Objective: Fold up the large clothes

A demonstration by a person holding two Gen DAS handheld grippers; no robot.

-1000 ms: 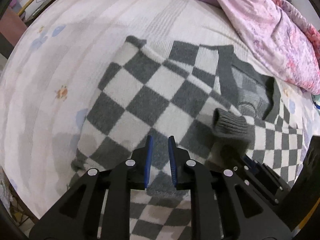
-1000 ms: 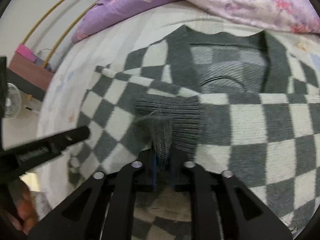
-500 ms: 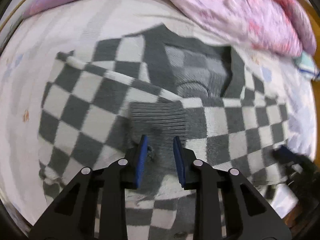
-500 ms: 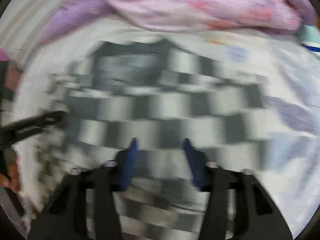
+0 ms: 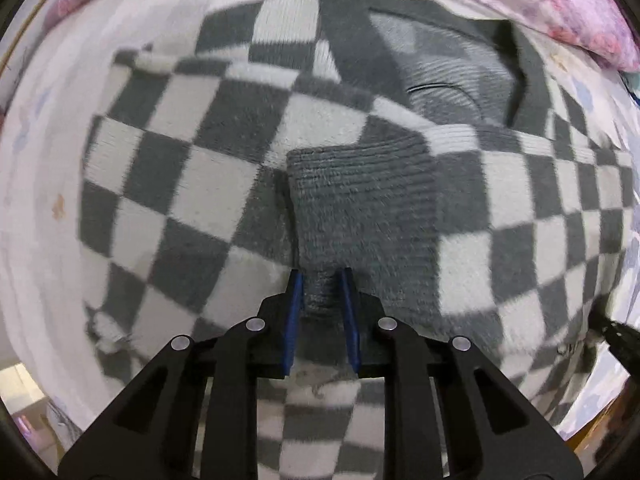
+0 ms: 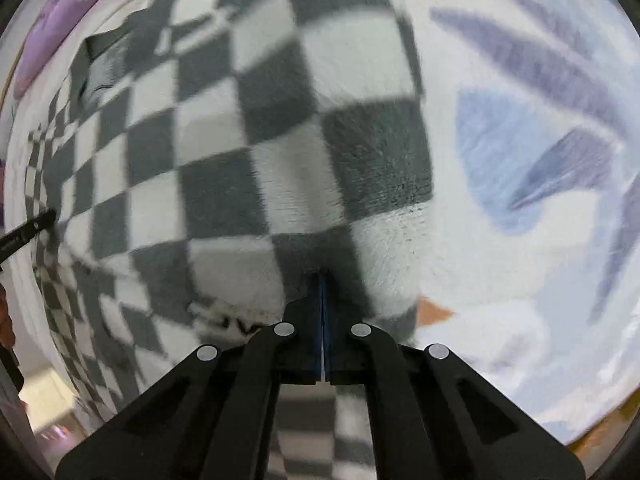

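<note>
The checked sweater (image 5: 192,184) is spread on the bed (image 6: 520,184), collar toward the pillows. Its grey cuff (image 5: 360,208) is pinched by the left gripper (image 5: 320,280); the right gripper (image 6: 322,276) is clamped on the sweater's side edge.

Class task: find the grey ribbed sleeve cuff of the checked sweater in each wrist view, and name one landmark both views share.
Left wrist: grey ribbed cuff at centre, its lower edge pinched between the left gripper fingers.
Right wrist: cuff not in view.
Shared landmark: the sweater's dark neckline, upper right there, far upper left here.
</note>
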